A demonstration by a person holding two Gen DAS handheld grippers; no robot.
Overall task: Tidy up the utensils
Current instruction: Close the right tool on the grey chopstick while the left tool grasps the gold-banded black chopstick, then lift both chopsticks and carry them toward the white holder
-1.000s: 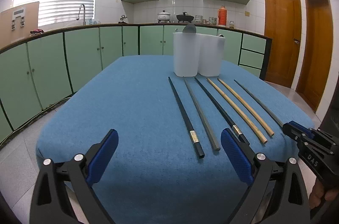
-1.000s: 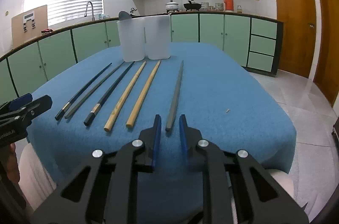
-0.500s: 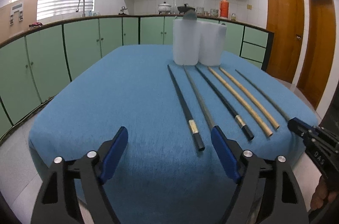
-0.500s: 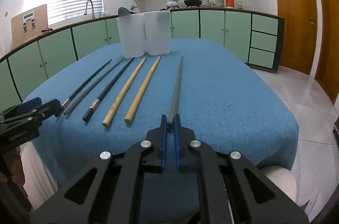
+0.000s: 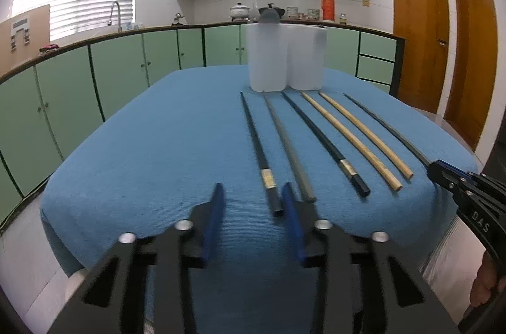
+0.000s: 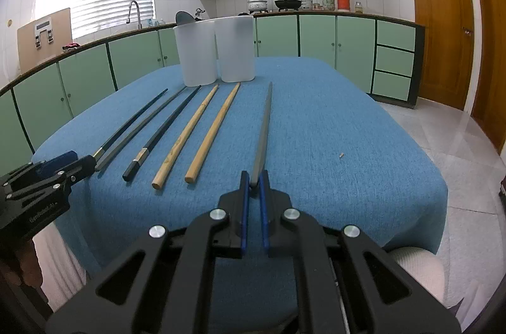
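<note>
Trouble may come at the left gripper point(image 5: 251, 201): its jaws are closing on nothing, the black chopstick with metal band point(image 5: 260, 153) lying off-centre before the twin white plastic holder point(image 5: 286, 57). Right gripper point(image 6: 254, 185) pinches the grey chopstick point(image 6: 264, 131) by its very end; it may pivot.

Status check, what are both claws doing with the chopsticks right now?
Right claw shut on grey chopstick. Left claw closing, nothing between its pads. Five chopsticks flat on cloth; path to holders unblocked.

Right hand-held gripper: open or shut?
Shut: the right hand-held gripper has its blue pads pinching the near end of the grey chopstick.
</note>
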